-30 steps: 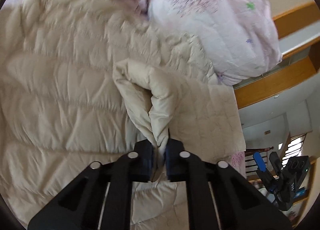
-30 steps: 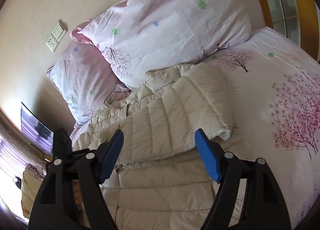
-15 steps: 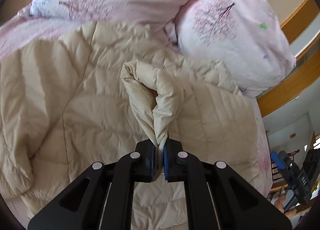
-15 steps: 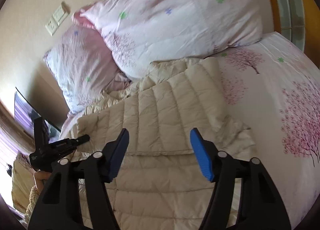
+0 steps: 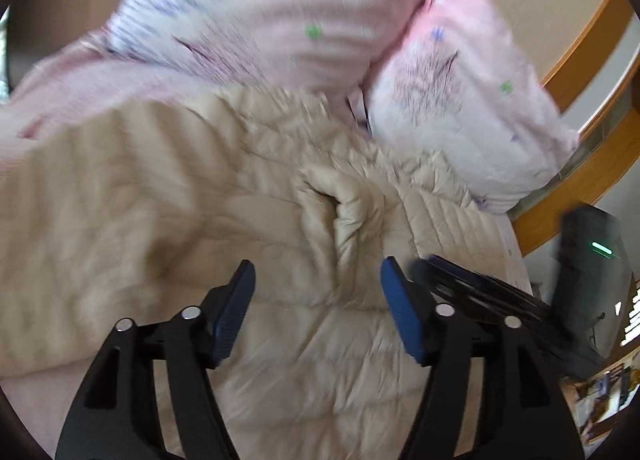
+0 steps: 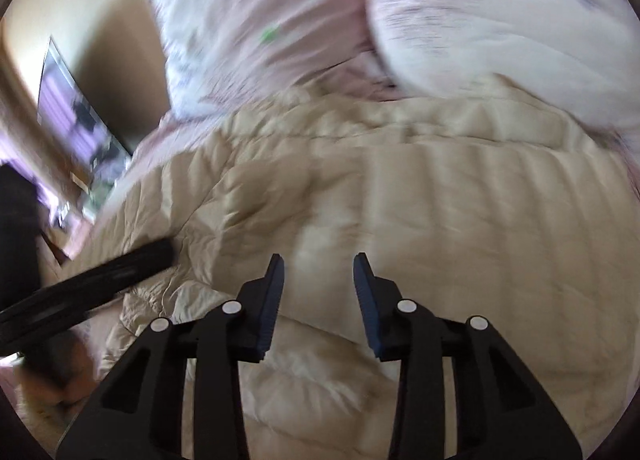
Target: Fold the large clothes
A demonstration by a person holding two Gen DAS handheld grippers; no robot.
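Note:
A cream quilted down jacket lies spread on the bed, also filling the right wrist view. A puckered fold of it lies just ahead of my left gripper, which is open and empty above the fabric. My right gripper is open and empty, hovering low over the jacket's middle. The right gripper shows blurred at the right of the left wrist view. The left gripper shows as a dark bar at the left of the right wrist view. Both views are motion-blurred.
Two pink floral pillows lie against the wall beyond the jacket. A wooden headboard rail runs at the right. A dark screen stands at the bed's left side.
My left gripper has opened and let go of the jacket fold, which now lies on the jacket. My right gripper has swung left and lower over the jacket, close to the left one.

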